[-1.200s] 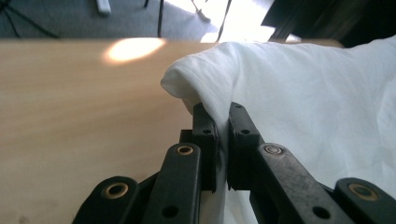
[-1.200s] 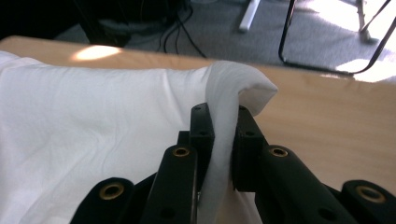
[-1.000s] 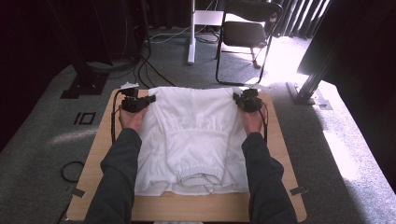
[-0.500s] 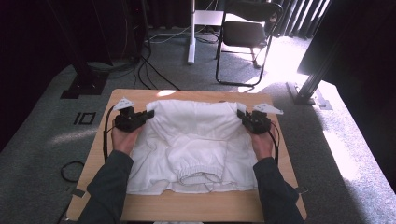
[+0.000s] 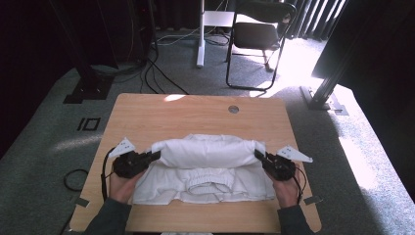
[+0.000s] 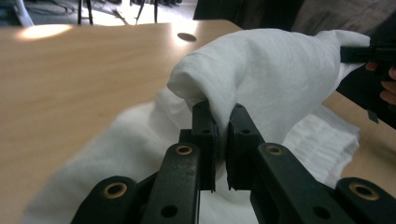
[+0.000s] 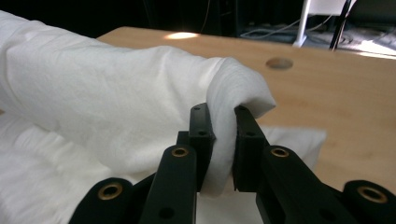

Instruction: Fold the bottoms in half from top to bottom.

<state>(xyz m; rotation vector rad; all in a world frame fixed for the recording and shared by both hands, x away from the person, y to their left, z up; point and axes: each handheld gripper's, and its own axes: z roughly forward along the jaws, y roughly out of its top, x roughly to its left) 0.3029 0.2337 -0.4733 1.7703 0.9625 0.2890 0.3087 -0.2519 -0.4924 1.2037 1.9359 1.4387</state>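
Note:
A white garment (image 5: 205, 161) lies on the wooden table (image 5: 195, 110), its far part folded back toward the person in a puffed roll. My left gripper (image 5: 157, 155) is shut on the roll's left end; the cloth (image 6: 261, 74) is pinched between the black jaws of my left gripper (image 6: 222, 122). My right gripper (image 5: 257, 155) is shut on the roll's right end, where a fold of the white garment (image 7: 140, 107) is squeezed in my right gripper (image 7: 221, 122). The lower layer with an elastic waistband (image 5: 208, 186) lies flat near the front edge.
The far half of the table shows bare wood with a round cable hole (image 5: 233, 109). Behind the table stand a folding chair (image 5: 257, 39) and a white stand (image 5: 200, 34), and cables (image 5: 151, 73) run across the grey carpet.
Both hands have drawn back from the far corners toward the person, pulling the garment's far edge over itself into a roll. Both grips have stayed shut on the cloth.

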